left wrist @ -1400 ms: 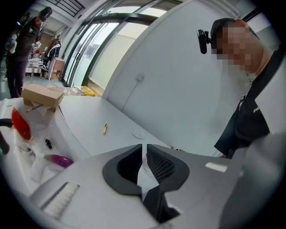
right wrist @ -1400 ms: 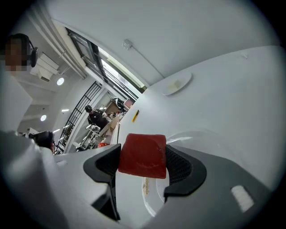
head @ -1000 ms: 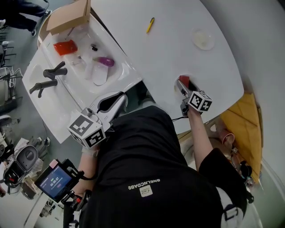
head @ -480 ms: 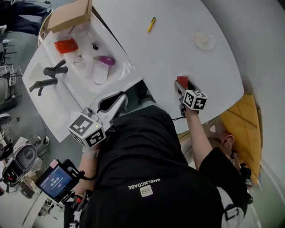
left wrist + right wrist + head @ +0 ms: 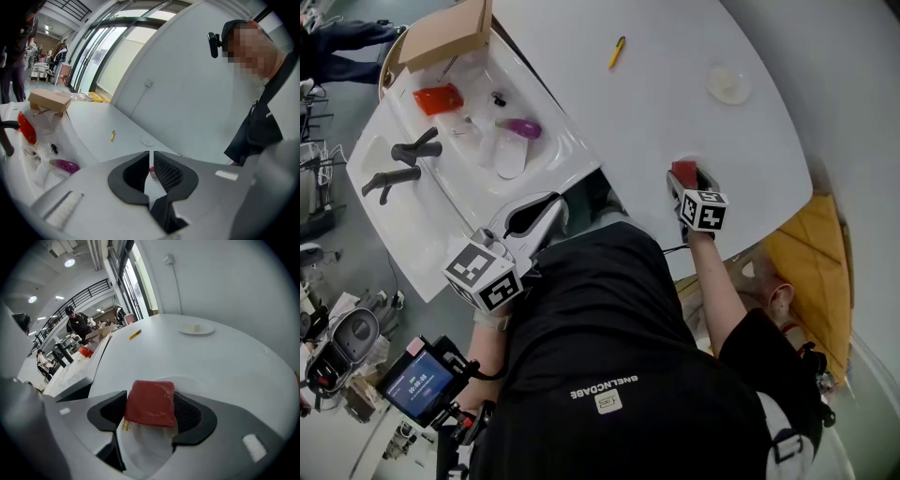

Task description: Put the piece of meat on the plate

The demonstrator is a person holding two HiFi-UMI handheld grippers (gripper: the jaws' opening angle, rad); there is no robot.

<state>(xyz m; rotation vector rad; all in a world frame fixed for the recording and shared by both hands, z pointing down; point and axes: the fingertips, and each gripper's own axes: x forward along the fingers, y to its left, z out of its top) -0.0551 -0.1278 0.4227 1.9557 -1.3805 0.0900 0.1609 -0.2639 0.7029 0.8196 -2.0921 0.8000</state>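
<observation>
A red slab of meat [image 5: 151,402] sits between the jaws of my right gripper [image 5: 150,405], which is shut on it. Directly under it lies a white plate [image 5: 143,451] with a small yellow label; the meat hangs just above or rests on it, I cannot tell which. In the head view this gripper [image 5: 684,178] and the meat [image 5: 682,171] are at the near edge of the white table [image 5: 656,103]. My left gripper [image 5: 551,206] hangs over the sink's near corner, jaws together with nothing between them [image 5: 151,157].
A second small white dish [image 5: 728,82] lies far right on the table, with a yellow pen [image 5: 617,52] far left of it. The sink [image 5: 534,169] at the left holds a purple object [image 5: 523,128] and a red one [image 5: 438,97]. Behind it is a cardboard box [image 5: 445,33].
My right gripper has shifted slightly left with the meat still in it. The left gripper has not moved.
</observation>
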